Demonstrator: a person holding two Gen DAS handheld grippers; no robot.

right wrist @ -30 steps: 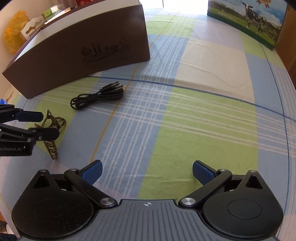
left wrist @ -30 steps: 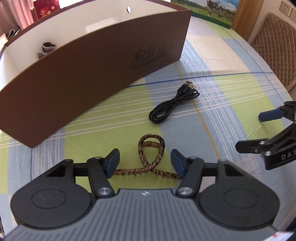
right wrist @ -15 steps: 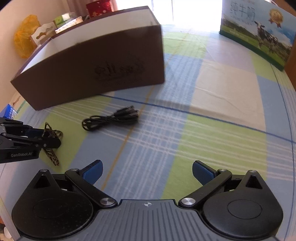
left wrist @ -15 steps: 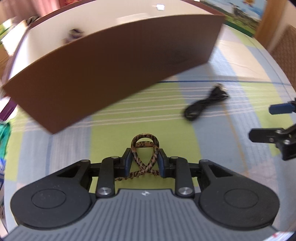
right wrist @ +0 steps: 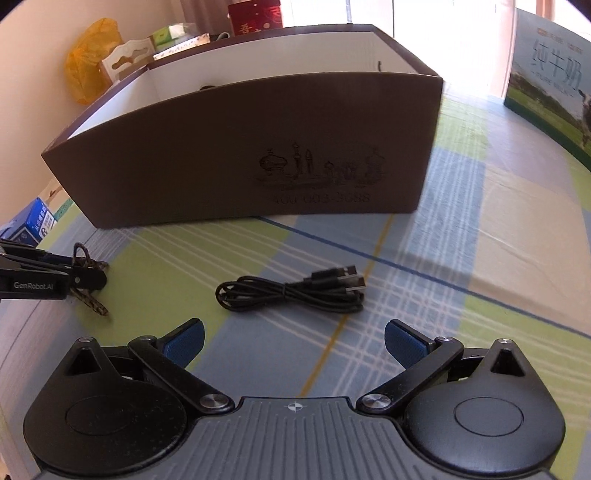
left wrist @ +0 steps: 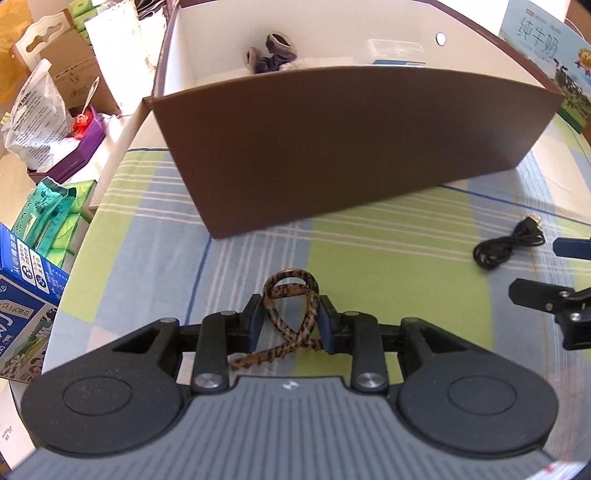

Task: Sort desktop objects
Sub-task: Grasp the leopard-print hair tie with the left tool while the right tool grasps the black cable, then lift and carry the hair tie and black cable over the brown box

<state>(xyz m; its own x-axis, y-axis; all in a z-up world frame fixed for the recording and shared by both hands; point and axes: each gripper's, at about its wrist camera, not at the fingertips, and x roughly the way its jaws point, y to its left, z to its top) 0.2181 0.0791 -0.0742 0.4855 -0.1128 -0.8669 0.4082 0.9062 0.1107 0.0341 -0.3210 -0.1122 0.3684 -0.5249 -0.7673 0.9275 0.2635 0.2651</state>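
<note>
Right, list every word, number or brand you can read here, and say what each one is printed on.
"GenRobot.AI": side of the left gripper, seen from the right wrist.
"纯牛奶": tall blue-green milk carton with the cow picture.
"400 003 3088", blurred and uncertain: front of the brown cardboard box, under its embossed skyline drawing.
Blue-and-white carton: print too small to read.
Red box: gold character unreadable.

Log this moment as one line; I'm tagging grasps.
left gripper: shut on leopard-print hair clip | right gripper: open, empty | black USB cable: on tablecloth | brown box: open
</note>
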